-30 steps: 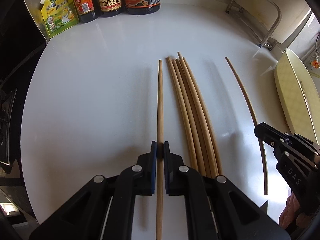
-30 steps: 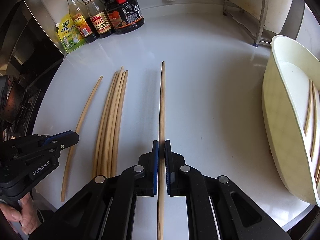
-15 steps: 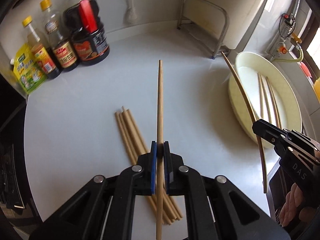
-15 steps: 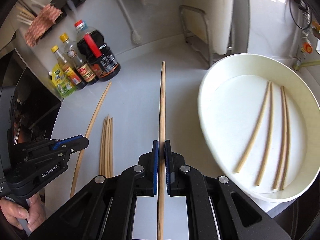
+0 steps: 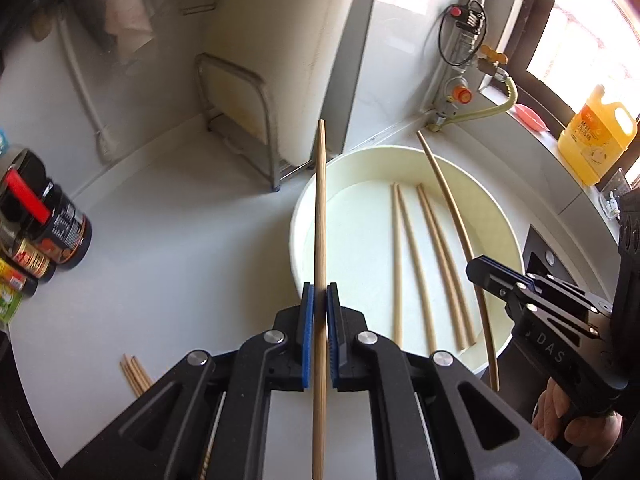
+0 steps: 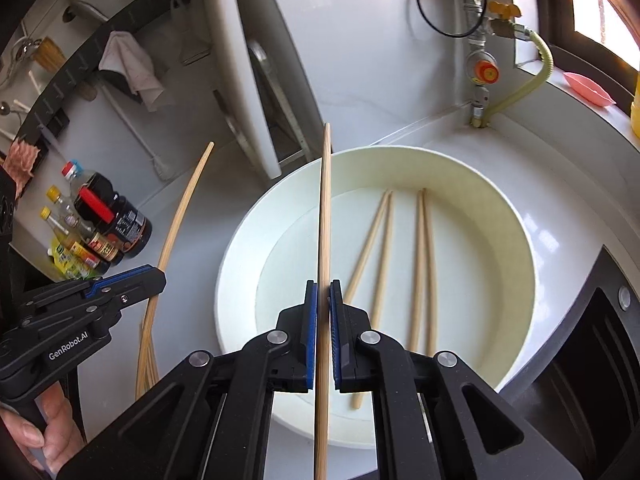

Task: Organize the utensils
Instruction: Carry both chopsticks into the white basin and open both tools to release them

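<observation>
My left gripper [image 5: 319, 300] is shut on a wooden chopstick [image 5: 320, 208], held in the air over the left rim of a round white tray [image 5: 298, 216]. My right gripper [image 6: 323, 300] is shut on another chopstick [image 6: 325, 208] over the same tray [image 6: 240, 240]. Several chopsticks [image 6: 420, 256] lie in the tray. In the left wrist view the right gripper [image 5: 478, 270] holds its chopstick [image 5: 448, 200] over the tray's right side. In the right wrist view the left gripper [image 6: 158, 276] holds its chopstick [image 6: 180, 216] left of the tray. A bundle of chopsticks [image 5: 134, 374] lies on the counter.
Sauce bottles [image 6: 108, 224] stand at the counter's left. A metal rack [image 5: 240, 120] and a white board [image 6: 248, 72] stand behind the tray. A gas valve and hose [image 6: 484, 76] are at the back right. A yellow jug [image 5: 596, 136] is on the sill.
Both grippers have lifted their chopsticks off the counter and swung right, from beside the bundle to over the white tray. Both stay shut.
</observation>
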Motion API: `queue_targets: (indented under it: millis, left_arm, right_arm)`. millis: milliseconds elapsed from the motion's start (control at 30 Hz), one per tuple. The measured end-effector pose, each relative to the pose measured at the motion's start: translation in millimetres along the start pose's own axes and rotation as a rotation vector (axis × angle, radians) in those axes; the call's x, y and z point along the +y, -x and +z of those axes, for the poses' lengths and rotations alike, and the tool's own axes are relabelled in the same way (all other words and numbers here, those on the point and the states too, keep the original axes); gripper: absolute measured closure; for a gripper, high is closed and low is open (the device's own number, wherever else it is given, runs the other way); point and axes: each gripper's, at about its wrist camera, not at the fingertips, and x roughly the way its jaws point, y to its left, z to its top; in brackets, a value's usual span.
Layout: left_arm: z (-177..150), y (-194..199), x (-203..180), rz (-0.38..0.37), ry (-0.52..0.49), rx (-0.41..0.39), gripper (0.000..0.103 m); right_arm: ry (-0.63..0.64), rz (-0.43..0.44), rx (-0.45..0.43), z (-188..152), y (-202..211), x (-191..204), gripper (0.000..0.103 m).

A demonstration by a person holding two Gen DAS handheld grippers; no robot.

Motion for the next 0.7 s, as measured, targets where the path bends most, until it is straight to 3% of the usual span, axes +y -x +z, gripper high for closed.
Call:
queue_targets:
  millis: [367, 700]
  left_arm:
    - [47.0, -45.2, -59.8, -0.074, -0.112, 0.027, 0.096]
    - [46.1, -93.9, -64.8, -0.052, -0.149, 0.114, 0.096]
  right_arm:
    - [-0.114, -0.030, -0.004, 11.1, -13.9, -49.0, 0.097]
    - [-0.177, -0.056, 0.068, 10.0, -49.4, -59.3, 0.097]
